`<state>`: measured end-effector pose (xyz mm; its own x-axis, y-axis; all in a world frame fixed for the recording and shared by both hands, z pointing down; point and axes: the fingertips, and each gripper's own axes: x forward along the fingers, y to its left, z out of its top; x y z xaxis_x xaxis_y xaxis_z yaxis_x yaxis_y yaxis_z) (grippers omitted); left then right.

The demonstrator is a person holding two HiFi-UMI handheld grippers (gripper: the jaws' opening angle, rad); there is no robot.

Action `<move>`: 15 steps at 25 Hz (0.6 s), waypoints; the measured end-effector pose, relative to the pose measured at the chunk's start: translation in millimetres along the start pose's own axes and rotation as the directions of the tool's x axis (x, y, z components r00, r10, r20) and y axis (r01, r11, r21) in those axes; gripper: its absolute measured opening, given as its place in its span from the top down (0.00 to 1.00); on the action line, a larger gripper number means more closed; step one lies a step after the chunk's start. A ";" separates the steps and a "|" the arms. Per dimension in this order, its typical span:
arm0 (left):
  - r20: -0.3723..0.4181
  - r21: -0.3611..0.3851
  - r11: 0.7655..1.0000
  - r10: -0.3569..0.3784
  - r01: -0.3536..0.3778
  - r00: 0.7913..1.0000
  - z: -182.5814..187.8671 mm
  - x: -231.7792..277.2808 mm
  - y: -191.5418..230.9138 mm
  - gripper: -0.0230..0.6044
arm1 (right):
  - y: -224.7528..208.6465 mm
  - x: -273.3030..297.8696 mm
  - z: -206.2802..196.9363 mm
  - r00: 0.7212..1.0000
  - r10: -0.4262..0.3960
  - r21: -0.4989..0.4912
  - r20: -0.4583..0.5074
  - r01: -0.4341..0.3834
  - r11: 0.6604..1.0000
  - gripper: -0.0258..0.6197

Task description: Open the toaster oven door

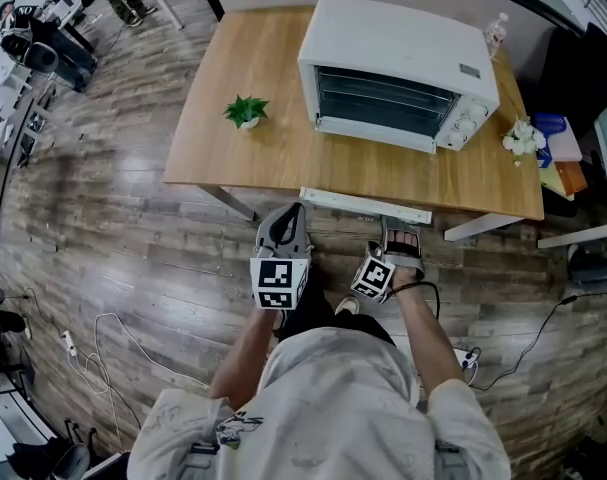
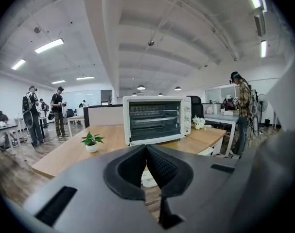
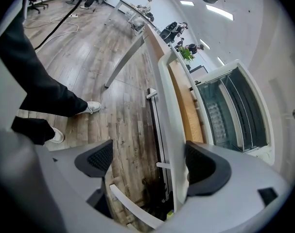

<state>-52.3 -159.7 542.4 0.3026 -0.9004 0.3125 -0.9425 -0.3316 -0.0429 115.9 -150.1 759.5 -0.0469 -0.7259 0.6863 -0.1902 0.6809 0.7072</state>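
Observation:
The white toaster oven [image 1: 398, 73] stands on the far right part of the wooden table [image 1: 283, 158], with its glass door closed and knobs on its right side. Both grippers hang in front of the table's near edge, well short of the oven. My left gripper [image 1: 286, 218] is shut with nothing in it; in the left gripper view its pads [image 2: 157, 166] meet below the oven [image 2: 157, 119]. My right gripper [image 1: 400, 233] is open and empty. In the right gripper view it [image 3: 149, 159] is rolled sideways, with the table edge [image 3: 169, 96] and the oven [image 3: 234, 110] ahead.
A small potted plant [image 1: 246, 111] sits on the table's left part, white flowers [image 1: 523, 138] at its right end, a bottle [image 1: 496, 33] behind the oven. A white rail [image 1: 365, 205] runs under the front edge. Cables [image 1: 113, 333] lie on the floor. People [image 2: 57, 113] stand far off.

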 end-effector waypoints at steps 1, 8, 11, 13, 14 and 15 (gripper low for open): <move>-0.001 0.001 1.000 0.002 -0.002 1.000 -0.6 -0.8 0.1 0.94 | 0.9 1.0 -0.3 1.000 -0.002 -0.003 -0.002 0.002 1.000 0.25; -0.007 0.008 1.000 0.015 -0.015 1.000 -2.2 -6.2 3.8 0.94 | 7.8 11.3 -8.0 0.999 -0.036 -0.013 -0.031 0.036 0.999 0.25; -0.008 0.004 0.999 0.033 -0.032 0.999 -3.5 -10.5 10.1 0.94 | 11.8 15.0 -7.7 0.999 -0.035 -0.021 -0.038 0.034 0.999 0.25; -0.010 0.003 0.999 0.039 -0.039 0.999 -4.0 -11.6 12.1 0.94 | 15.4 17.9 -10.3 0.999 -0.023 -0.033 -0.047 0.021 0.999 0.25; -0.011 0.003 0.999 0.041 -0.041 0.999 -4.2 -12.0 12.7 0.94 | 17.7 19.3 -11.7 0.999 -0.015 -0.037 -0.052 0.013 0.999 0.25; -0.012 0.002 0.999 0.043 -0.043 0.999 -4.3 -12.4 13.2 0.94 | 19.6 20.4 -12.7 0.998 -0.009 -0.037 -0.055 0.007 0.999 0.25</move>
<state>-69.2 -151.7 542.0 0.2602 -0.9105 0.3214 -0.9543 -0.2933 -0.0582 123.7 -150.3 789.5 0.0090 -0.7257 0.6879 -0.1540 0.6787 0.7181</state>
